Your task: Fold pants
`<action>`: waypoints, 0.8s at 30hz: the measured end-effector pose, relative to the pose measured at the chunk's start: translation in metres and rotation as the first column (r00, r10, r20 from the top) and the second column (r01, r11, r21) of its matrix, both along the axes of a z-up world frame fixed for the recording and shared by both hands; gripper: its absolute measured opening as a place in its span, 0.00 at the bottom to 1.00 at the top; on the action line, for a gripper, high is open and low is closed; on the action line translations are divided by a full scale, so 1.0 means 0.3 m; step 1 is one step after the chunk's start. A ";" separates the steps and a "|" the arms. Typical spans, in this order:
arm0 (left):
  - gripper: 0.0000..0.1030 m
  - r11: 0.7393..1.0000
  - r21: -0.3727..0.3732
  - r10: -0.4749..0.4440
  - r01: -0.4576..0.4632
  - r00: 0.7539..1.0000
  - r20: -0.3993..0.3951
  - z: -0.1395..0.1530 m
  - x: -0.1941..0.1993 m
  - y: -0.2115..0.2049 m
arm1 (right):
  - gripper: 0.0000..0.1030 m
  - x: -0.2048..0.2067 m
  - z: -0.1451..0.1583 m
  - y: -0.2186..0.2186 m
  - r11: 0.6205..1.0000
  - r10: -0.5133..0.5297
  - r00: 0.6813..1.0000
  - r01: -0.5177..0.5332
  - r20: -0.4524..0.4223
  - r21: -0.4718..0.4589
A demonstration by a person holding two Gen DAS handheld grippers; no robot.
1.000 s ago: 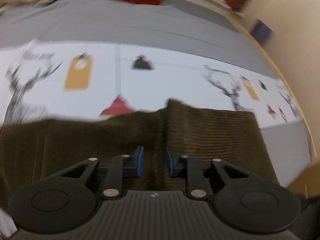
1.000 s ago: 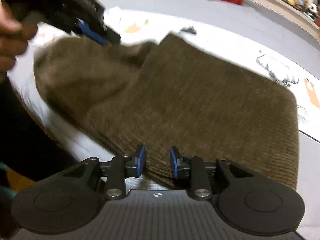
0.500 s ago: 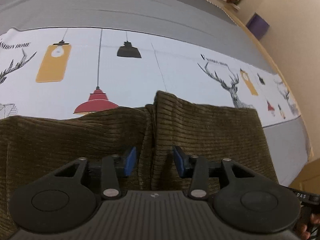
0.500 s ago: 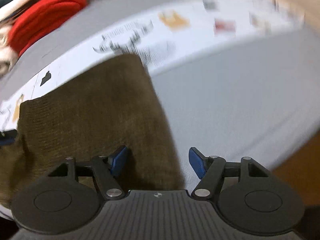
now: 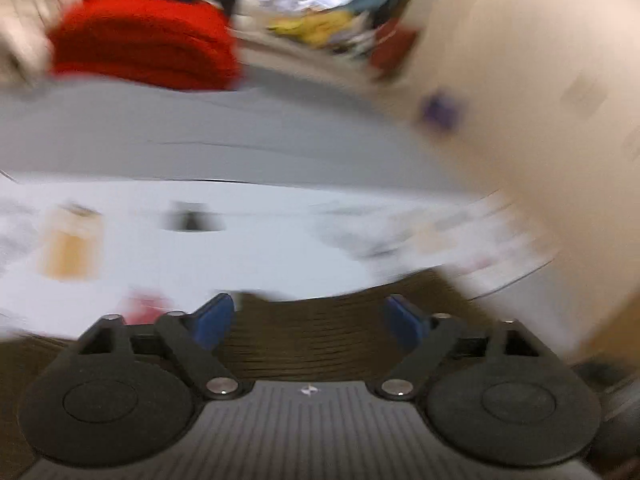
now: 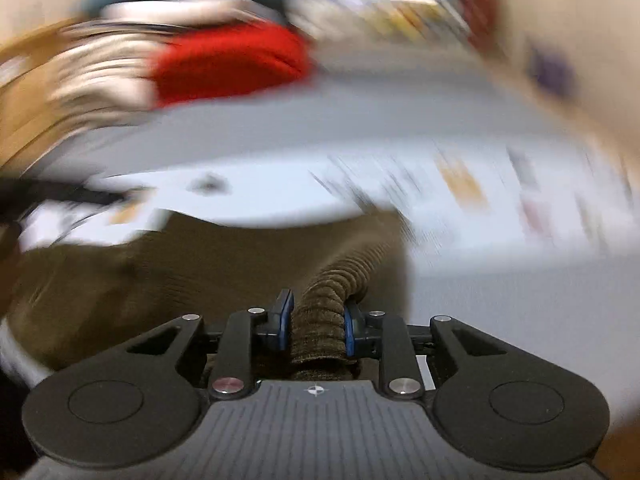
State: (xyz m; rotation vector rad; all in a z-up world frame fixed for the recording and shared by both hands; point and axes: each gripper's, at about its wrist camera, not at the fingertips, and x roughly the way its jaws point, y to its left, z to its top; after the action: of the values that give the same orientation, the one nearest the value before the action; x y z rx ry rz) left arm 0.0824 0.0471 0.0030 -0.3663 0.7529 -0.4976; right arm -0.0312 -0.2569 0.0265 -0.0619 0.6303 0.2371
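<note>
Pants (image 6: 208, 268), brown ribbed corduroy, lie along the lower frame on a printed sheet (image 5: 260, 232); right gripper (image 6: 316, 322) jaws pinch a bunched fold, left gripper (image 5: 308, 320) jaws wide above the fabric; red clothing (image 5: 144, 44) blurred at upper left

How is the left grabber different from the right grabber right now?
The left gripper has its fingers spread wide apart, while the right gripper has its fingers close together. The left gripper grips nothing, with the brown pants just lying below it; the right gripper pinches a bunched fold of the pants between its fingers. Both have blue pads on black fingers.
</note>
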 end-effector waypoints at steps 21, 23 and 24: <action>0.21 0.980 0.196 -0.006 0.037 0.987 -0.159 -0.130 0.018 0.112 | 0.44 -0.148 0.026 0.425 0.824 0.565 0.796 -0.557 0.218 -0.105; 0.21 0.981 0.196 0.026 0.003 0.989 -0.146 -0.118 -0.002 0.176 | 0.57 -0.104 0.054 0.397 0.858 0.493 0.836 -0.513 0.241 0.024; 0.21 0.980 0.198 0.041 -0.012 0.989 -0.140 -0.099 -0.019 0.211 | 0.61 -0.078 0.064 0.380 0.874 0.453 0.862 -0.480 0.229 0.078</action>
State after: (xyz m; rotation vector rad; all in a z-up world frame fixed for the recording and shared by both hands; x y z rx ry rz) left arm 0.0766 0.1104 -0.0267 -0.2285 0.9280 -0.3699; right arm -0.0547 -0.1430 0.0457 -0.1102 0.3835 0.7372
